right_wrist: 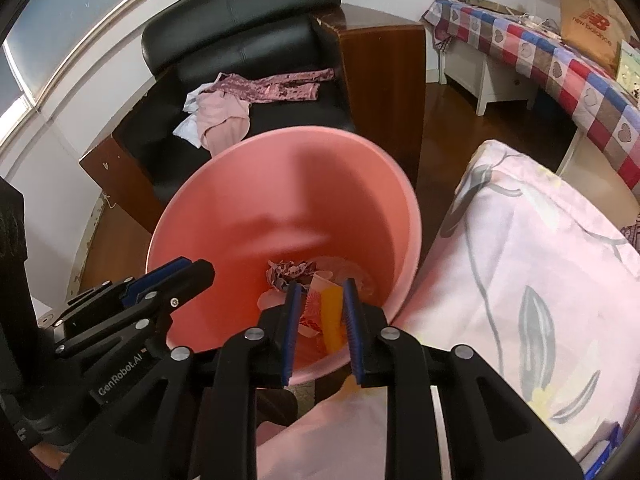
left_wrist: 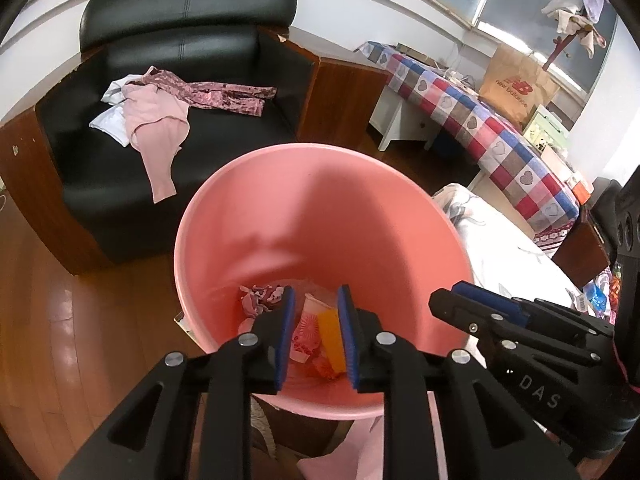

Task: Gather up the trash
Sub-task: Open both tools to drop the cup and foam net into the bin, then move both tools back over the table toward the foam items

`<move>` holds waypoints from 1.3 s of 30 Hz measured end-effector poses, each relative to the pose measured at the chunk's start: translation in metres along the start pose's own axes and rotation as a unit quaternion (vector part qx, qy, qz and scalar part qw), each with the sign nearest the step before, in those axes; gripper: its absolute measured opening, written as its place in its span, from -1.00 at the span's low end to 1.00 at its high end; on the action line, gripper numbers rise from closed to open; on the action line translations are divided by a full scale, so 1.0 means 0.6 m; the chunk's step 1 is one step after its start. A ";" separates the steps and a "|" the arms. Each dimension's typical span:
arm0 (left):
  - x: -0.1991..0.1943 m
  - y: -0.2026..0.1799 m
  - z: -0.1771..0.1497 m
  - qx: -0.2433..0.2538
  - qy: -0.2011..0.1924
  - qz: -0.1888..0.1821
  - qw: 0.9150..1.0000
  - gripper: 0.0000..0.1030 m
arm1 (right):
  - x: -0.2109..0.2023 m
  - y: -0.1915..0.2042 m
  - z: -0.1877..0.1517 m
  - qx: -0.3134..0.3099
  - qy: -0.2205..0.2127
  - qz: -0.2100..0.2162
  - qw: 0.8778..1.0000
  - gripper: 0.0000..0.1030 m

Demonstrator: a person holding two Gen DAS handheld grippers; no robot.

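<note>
A pink bin [left_wrist: 320, 220] stands on the floor in front of me, its mouth tilted toward both cameras. At its bottom lie a crumpled patterned paper [left_wrist: 260, 298], a printed paper cup [left_wrist: 308, 328] and a yellow wrapper [left_wrist: 331, 336]. My left gripper [left_wrist: 316, 290] hangs over the bin's near rim, jaws a little apart with nothing between the pads. My right gripper [right_wrist: 322, 282] hovers beside it over the same bin [right_wrist: 280, 200], also slightly apart and holding nothing; the wrapper [right_wrist: 334, 316] shows through the gap, lying in the bin. Each gripper shows in the other's view, the right [left_wrist: 444, 300] and the left [right_wrist: 200, 270].
A black armchair [left_wrist: 180, 60] with pink clothes [left_wrist: 160, 120] stands behind the bin. A bed with a floral sheet [right_wrist: 540, 260] lies to the right, touching the bin. Further back are a table with a checked cloth [left_wrist: 500, 140] and a brown paper bag [left_wrist: 516, 88]. Wooden floor [left_wrist: 80, 320] spreads to the left.
</note>
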State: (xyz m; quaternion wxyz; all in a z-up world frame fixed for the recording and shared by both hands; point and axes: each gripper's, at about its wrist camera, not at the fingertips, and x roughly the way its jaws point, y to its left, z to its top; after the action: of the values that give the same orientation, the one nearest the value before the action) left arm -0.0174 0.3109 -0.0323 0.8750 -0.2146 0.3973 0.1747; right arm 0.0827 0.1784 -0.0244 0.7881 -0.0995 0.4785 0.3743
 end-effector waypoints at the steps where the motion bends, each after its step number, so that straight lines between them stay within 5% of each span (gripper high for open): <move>1: -0.003 -0.002 0.000 0.001 -0.001 -0.001 1.000 -0.59 | -0.005 -0.001 -0.002 0.001 -0.002 -0.001 1.000 -0.57; 21: -0.091 -0.111 -0.035 0.075 -0.024 -0.050 0.996 -0.59 | -0.156 -0.059 -0.103 0.036 -0.065 -0.025 0.997 -0.57; 39: -0.101 -0.272 -0.108 0.169 -0.001 -0.115 0.979 -0.56 | -0.269 -0.171 -0.240 0.117 -0.098 -0.082 0.985 -0.57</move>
State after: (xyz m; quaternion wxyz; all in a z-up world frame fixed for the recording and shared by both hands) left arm -0.0173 0.1310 0.0146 0.9131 -0.1073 0.3933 0.0036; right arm 0.0130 -0.0473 0.0135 0.8655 -0.0088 0.4296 0.2576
